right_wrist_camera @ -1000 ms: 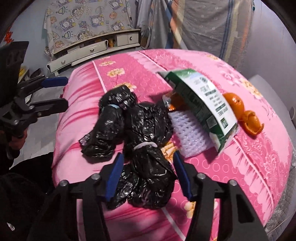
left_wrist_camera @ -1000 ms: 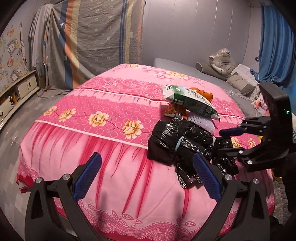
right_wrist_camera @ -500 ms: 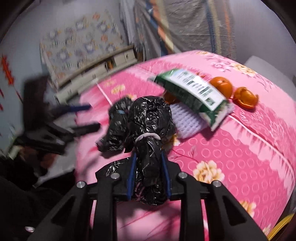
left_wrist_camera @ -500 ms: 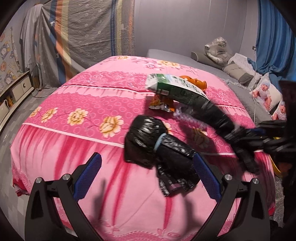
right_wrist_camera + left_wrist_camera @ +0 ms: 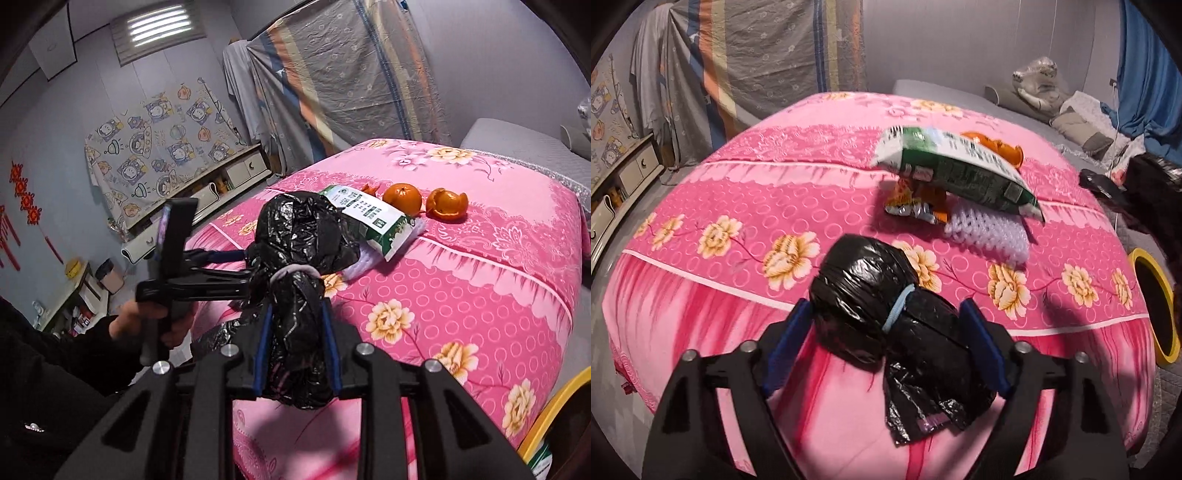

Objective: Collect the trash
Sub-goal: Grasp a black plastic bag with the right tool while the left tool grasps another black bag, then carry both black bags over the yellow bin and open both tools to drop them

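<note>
My right gripper (image 5: 295,347) is shut on a tied black trash bag (image 5: 303,254) and holds it up off the pink bed (image 5: 480,280). My left gripper (image 5: 886,332) brackets a second black bag (image 5: 882,314) with a blue band, lying near the bed's front edge; its pads touch the bag's sides. In the right wrist view the left gripper (image 5: 236,264) shows at the left, behind the lifted bag. On the bed lie a green and white packet (image 5: 956,170), a crumpled orange wrapper (image 5: 916,206), a white foam net (image 5: 990,232), a tangerine (image 5: 402,197) and orange peel (image 5: 445,203).
A yellow-rimmed bin (image 5: 1156,306) stands on the floor at the bed's right side and also shows in the right wrist view (image 5: 554,417). Pillows and a wrapped toy (image 5: 1038,85) lie at the bed's head. A low cabinet (image 5: 207,192) lines the far wall.
My right gripper closed on one black bag and lifted it off the bed toward the right. My left gripper moved forward and narrowed around the other black bag.
</note>
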`<state>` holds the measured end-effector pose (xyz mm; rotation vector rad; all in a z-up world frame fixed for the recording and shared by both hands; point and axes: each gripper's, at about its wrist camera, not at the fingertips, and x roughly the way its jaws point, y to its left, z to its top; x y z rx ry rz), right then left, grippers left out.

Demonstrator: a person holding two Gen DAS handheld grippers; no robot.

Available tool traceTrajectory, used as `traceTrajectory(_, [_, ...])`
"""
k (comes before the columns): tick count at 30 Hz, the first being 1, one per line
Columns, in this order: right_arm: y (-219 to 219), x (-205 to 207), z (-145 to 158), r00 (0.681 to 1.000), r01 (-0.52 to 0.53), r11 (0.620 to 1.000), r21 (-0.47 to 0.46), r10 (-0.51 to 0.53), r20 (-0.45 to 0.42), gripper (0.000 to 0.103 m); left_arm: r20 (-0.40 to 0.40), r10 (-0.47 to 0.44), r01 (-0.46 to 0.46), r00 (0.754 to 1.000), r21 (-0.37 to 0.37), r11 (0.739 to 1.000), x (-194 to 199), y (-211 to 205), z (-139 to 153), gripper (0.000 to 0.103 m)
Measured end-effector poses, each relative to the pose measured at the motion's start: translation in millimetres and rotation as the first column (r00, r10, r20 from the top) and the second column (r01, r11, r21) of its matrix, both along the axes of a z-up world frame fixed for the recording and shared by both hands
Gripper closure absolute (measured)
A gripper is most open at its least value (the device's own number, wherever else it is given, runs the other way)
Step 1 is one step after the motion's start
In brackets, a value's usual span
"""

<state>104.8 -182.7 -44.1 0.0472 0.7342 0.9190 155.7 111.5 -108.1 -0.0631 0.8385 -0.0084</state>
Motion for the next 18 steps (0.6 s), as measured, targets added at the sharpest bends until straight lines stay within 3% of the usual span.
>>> traceTrajectory(5, [-5.2, -5.0, 1.2, 1.000, 0.018, 0.999, 0.029, -0.017, -0.016, 0.080, -0.004, -0.004, 0.004, 1.000, -0.001, 1.000, -0.7, 1.5, -0.8, 0.058])
traceTrajectory(8, [-6.7, -7.9, 1.8, 1.000, 0.019, 0.999, 0.045, -0.018, -0.025, 0.080, 0.006, -0.004, 0.004, 1.000, 0.005, 1.000, -6.4, 3.1, 4.1, 0.066])
traceTrajectory(14, [-8.5, -12.7, 2.5, 0.999, 0.032, 0.997, 0.066, -0.030, -0.038, 0.080, 0.083, -0.008, 0.010, 0.997, -0.025, 1.000, -30.6, 10.4, 28.1, 0.071])
traceTrajectory(18, [-10.8, -16.4, 6.4, 0.998, 0.048, 0.996, 0.075, -0.046, -0.034, 0.080, 0.180, -0.006, 0.004, 0.984, 0.010, 1.000, -54.7, 3.9, 58.2, 0.071])
